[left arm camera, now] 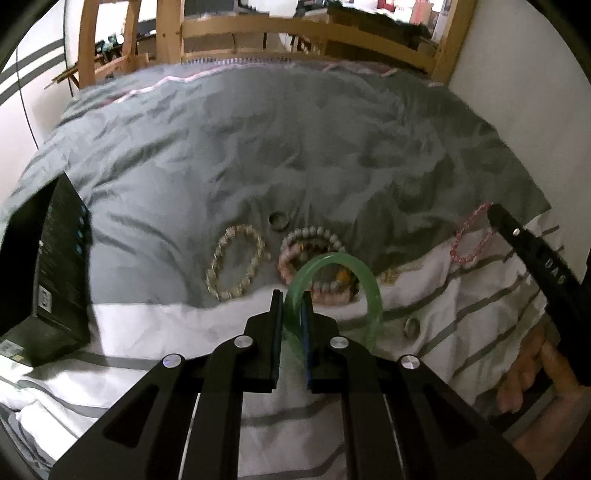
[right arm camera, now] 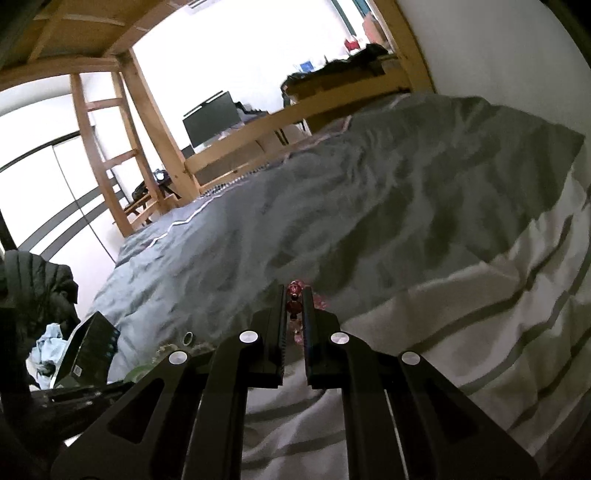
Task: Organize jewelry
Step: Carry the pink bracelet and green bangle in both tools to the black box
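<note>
My left gripper (left arm camera: 292, 301) is shut on a green translucent bangle (left arm camera: 364, 280) and holds it upright above the bed. Behind it lie a pale crystal bead bracelet (left arm camera: 236, 262), a heap of pearl and pink bead bracelets (left arm camera: 314, 242), and two metal rings (left arm camera: 279, 220) (left arm camera: 411, 327). My right gripper (right arm camera: 294, 295) is shut on a red-pink bead bracelet (right arm camera: 294, 291). In the left wrist view that bracelet (left arm camera: 471, 240) hangs from the right gripper's fingertips (left arm camera: 496, 216) at the right. A black box (left arm camera: 51, 273) stands open-sided at the left; it also shows in the right wrist view (right arm camera: 92, 347).
The bed has a grey duvet (left arm camera: 295, 147) over a white striped sheet (left arm camera: 461, 295). A wooden bed frame (left arm camera: 295, 29) runs along the far end. A wall (left arm camera: 535, 92) is on the right. A dark jacket (right arm camera: 33, 284) hangs at the left.
</note>
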### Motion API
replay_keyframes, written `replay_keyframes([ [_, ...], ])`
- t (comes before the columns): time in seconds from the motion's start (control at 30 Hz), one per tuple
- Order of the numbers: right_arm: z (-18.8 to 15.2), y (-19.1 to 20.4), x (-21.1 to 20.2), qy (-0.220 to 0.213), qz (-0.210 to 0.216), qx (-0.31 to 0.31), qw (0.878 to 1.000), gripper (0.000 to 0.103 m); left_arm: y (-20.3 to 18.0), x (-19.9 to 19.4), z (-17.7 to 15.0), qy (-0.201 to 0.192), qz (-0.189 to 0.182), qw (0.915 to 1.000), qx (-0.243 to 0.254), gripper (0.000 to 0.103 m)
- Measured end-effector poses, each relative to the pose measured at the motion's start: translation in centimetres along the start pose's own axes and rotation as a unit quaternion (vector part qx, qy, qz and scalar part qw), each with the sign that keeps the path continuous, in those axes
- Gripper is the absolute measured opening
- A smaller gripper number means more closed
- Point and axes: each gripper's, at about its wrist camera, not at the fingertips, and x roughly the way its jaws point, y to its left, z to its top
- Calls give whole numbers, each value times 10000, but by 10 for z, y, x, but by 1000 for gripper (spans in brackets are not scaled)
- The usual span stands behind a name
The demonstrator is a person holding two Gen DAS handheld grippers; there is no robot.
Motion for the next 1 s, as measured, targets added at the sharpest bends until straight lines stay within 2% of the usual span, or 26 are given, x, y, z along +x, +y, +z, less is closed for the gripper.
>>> replay_keyframes([
  [0.07,0,3,-1,-11,6,-67,10000,8,2,-10,3,-174,19,9998,4,8],
  [0.3,4,16,-9,-104,128,-277,9995,8,12,-32,9,-381,-47,9991,-172,8],
  [0.5,9,35,-25,-142,312,-450,9984,8,26,-58,12,-568,149,9980,-254,9],
  [0.7,14,67,-40,79,458,-740,9962,8,55,-90,12,-712,383,9958,-423,9],
  [1.0,17,111,-53,301,710,-981,9922,8,115,-127,9,-805,477,9927,-766,9],
])
